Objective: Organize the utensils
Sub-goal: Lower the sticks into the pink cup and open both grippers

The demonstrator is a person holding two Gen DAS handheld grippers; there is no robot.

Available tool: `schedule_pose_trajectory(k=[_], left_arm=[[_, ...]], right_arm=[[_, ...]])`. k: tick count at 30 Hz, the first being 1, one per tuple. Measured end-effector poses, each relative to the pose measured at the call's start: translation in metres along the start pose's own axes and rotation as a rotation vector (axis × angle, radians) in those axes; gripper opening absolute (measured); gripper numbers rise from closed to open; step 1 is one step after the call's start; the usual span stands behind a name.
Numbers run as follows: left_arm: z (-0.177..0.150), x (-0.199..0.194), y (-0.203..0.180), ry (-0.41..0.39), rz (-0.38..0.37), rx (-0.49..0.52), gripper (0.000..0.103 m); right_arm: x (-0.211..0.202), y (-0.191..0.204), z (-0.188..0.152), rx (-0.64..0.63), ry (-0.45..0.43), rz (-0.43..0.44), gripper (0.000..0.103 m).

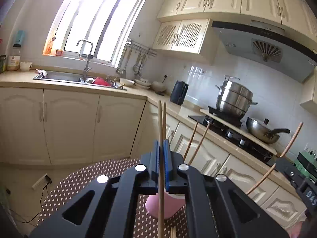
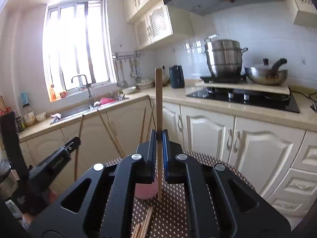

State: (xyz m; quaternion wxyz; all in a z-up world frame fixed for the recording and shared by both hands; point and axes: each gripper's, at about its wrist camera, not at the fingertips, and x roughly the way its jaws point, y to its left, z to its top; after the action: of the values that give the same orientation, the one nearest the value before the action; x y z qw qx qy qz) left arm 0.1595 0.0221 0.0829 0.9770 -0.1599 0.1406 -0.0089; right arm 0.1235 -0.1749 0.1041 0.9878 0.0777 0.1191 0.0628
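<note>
In the left wrist view my left gripper (image 1: 162,144) is shut on two wooden chopsticks (image 1: 162,119) that stand upright between its blue pads. Below it a pink cup (image 1: 168,206) stands on the dotted tablecloth, with a few chopsticks (image 1: 195,140) leaning out of it. At the right edge my right gripper (image 1: 281,158) holds a single chopstick (image 1: 293,138). In the right wrist view that gripper (image 2: 159,136) is shut on the upright chopstick (image 2: 158,103), above the pink cup (image 2: 145,188). The left gripper (image 2: 76,139) shows at the left.
Loose chopsticks (image 2: 144,224) lie on the brown dotted table (image 2: 208,158) in front of the cup. Beyond stand cream kitchen cabinets, a sink (image 1: 59,76) under the window, and a stove with a steel pot (image 1: 234,99) and a wok (image 2: 265,75).
</note>
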Motion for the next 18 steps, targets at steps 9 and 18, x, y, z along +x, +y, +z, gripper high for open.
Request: schedule_pose_trajectory(k=[9,18], left_arm=[[0.026,0.036,-0.015,-0.086,-0.097,-0.008,0.005],[0.033,0.072,-0.022,-0.204,-0.199,-0.051,0.005]], right_arm=[[0.023,0.007,0.029,-0.017,-0.053,0.088,0.006],[0.069,0.004,0.035,-0.031,-0.033,0.16,0.006]])
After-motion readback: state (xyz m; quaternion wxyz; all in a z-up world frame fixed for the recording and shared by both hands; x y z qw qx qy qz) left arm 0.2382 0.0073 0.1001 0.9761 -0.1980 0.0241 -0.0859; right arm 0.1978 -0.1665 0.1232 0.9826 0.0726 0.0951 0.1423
